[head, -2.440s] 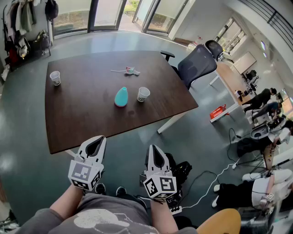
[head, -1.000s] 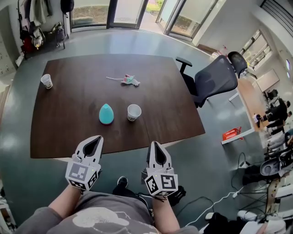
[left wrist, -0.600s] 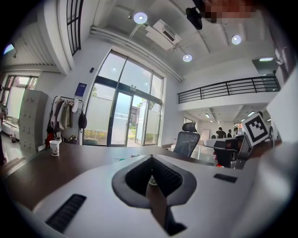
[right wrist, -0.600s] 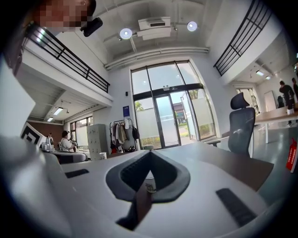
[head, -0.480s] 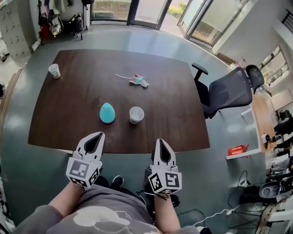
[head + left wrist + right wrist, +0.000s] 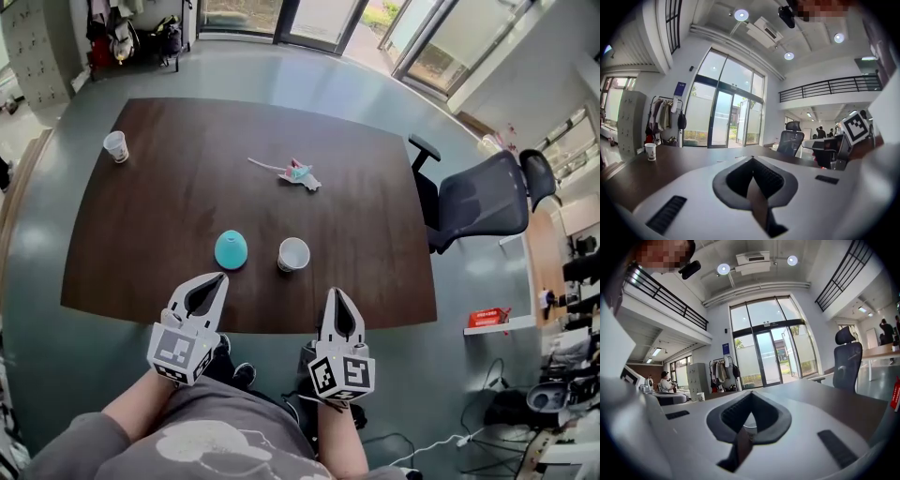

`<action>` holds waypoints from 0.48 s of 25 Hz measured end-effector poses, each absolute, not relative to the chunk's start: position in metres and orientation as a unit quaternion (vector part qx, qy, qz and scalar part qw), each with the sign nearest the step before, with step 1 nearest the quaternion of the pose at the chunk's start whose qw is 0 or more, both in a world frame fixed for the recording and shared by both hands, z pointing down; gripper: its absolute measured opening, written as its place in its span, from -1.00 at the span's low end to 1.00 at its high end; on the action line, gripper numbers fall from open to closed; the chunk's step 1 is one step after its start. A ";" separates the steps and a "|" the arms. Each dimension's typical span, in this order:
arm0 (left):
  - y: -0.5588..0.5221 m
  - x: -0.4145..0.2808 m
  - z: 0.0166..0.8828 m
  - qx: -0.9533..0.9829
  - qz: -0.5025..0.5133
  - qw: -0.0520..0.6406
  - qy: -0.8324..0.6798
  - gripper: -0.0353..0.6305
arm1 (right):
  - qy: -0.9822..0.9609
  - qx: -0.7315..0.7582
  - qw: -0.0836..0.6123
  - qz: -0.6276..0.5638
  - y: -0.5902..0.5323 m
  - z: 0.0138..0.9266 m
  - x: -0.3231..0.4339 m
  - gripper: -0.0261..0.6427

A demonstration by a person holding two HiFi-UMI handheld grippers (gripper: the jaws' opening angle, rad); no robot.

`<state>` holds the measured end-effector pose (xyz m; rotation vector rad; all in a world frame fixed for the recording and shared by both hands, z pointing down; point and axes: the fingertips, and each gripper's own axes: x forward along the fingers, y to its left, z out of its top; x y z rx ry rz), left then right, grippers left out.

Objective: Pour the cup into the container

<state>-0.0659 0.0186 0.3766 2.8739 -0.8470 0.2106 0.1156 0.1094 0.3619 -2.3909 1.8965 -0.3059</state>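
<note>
Both grippers are held over the floor, just short of the bench's near edge.

- Left gripper (image 6: 215,280): jaws clenched, nothing between them. Its own view shows the pads meeting.
- Right gripper (image 6: 335,297): the same, jaws pressed together and empty.
- Bench (image 6: 159,211): dark wood with a smooth top, mostly bare.

Near edge of the bench:
- The cup (image 6: 293,253) is white paper and stands upright and open-mouthed at about 11 o'clock off the right gripper. Nothing touches it. The right gripper view frames it straight ahead.
- The container (image 6: 231,249) is teal and rounded and sits at 9 o'clock of the cup, close by but apart. It lies at about 1 o'clock off the left gripper. I cannot tell from above whether its top is open.

Handling, as a judgement:
- The cup should be light and thin-walled, so a hard squeeze would crush it.
- It is likely to skid on this smooth top if nudged.
- The best hold would be on the side wall, a little above mid-height, with the jaws across its width and closed gently.
- Its contents are not visible, so assume it could spill.
- The container's round body may rock, so the left gripper might need to steady it.

Further out:
- A small pink-and-teal item (image 6: 299,174) lies at 12 o'clock of the cup.
- A second cup (image 6: 116,145) stands at the far corner, at 10 o'clock.
- An office chair (image 6: 480,202) stands off the bench at 3 o'clock.
</note>
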 end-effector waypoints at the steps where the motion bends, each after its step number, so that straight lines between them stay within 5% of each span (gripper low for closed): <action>1: 0.015 -0.063 0.376 0.956 0.071 0.065 -0.277 -0.87 | 0.618 -0.779 0.036 -0.097 0.103 0.359 0.116 -0.96; 12: -0.034 -0.044 0.380 0.964 0.060 0.069 -0.250 -0.87 | 0.606 -0.790 0.022 -0.087 0.047 0.354 0.124 -0.96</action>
